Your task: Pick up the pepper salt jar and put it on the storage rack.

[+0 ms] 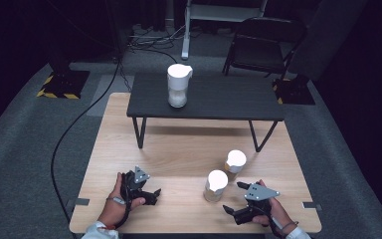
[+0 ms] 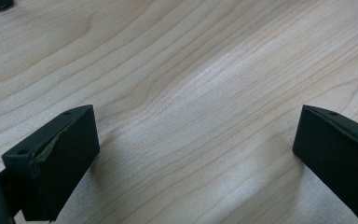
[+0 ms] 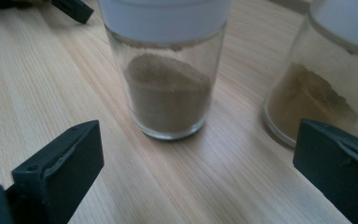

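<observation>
Two glass jars with white lids and brown powder stand on the wooden table [image 1: 179,149]: the nearer jar [image 1: 216,185] [image 3: 168,79] and the farther jar [image 1: 235,163] [image 3: 326,84]. A taller white-lidded jar [image 1: 177,85] with white contents stands on a low black table [image 1: 229,99]. My right gripper [image 1: 234,197] [image 3: 196,158] is open and rests just right of the nearer jar, facing it with bare wood between its jaws. Left of the jars my left gripper [image 1: 154,195] [image 2: 196,149] lies open over bare wood, holding nothing.
The low black table stands on thin legs [image 1: 140,132] across the far half of the wooden table. A black folding chair [image 1: 258,47] and floor cables [image 1: 74,124] lie beyond. The left gripper's jaw tip [image 3: 72,9] shows past the nearer jar.
</observation>
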### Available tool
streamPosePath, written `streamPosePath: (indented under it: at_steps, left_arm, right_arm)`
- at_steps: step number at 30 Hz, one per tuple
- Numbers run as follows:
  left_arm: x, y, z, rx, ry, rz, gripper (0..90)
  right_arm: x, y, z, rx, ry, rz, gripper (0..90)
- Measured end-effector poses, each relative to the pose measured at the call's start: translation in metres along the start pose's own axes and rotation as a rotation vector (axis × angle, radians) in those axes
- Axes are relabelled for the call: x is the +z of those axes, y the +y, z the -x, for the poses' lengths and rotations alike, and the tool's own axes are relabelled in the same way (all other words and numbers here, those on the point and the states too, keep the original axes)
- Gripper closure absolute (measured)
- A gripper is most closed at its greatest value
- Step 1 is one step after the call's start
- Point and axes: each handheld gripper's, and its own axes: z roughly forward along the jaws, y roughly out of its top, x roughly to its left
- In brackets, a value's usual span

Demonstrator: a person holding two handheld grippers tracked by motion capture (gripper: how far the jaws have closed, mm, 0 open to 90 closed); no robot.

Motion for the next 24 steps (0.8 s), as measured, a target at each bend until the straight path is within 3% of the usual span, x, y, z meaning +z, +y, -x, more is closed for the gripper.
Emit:
streamPosePath:
  at_steps: [12,24]
  left_arm:
    - [0.000,0.000,0.000,0.000,0.000,0.000,0.0]
    - [0.000,0.000,0.000,0.001,-0.001,0.000,0.0]
  right_arm:
    - [0.016,0.006,-0.005,0.028,0.009,0.005,2.4]
    - [0.028,0.013,-0.007,0.012,0.033,-0.002,2.5]
